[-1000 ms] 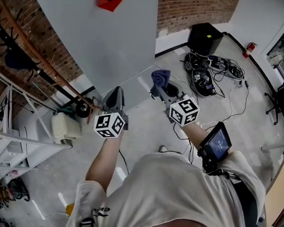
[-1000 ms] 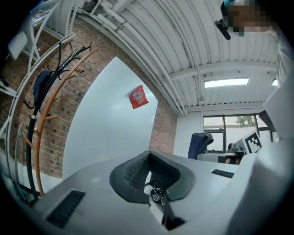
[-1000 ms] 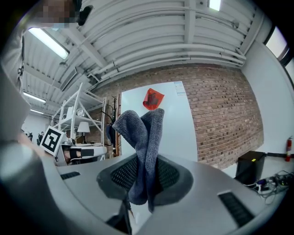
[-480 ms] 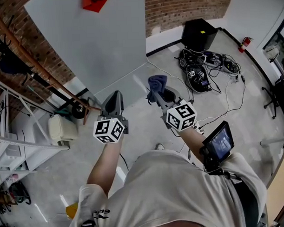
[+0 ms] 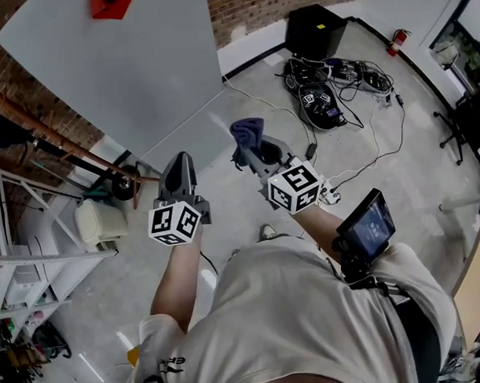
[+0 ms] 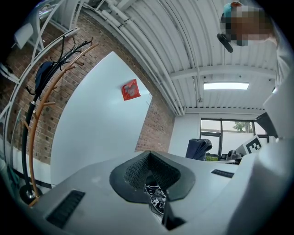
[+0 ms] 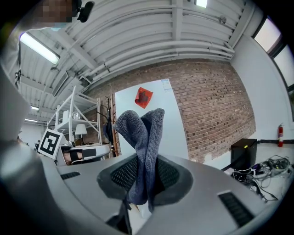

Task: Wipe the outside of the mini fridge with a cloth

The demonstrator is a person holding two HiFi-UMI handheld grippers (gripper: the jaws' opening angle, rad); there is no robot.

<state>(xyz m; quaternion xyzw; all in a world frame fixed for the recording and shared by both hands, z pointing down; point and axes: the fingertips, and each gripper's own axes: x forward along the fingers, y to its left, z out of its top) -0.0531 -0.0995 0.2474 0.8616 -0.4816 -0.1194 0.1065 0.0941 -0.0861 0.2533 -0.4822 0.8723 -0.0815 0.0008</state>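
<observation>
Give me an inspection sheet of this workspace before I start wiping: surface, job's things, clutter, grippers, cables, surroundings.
Surface: bare concrete floor; no table seen.
Job's things: blue cloth; white panel with red tag, ahead of both grippers.
Clutter: white container by the shelving.
Grippers: left gripper shut, empty; right gripper shut on the cloth.
Cables: tangle on the floor beside a black box.
Surroundings: brick wall, coat rack, fire extinguisher.

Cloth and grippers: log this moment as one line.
left gripper: shut, empty | right gripper: shut on cloth | cloth: sticking up from jaws, apart from white panel
</observation>
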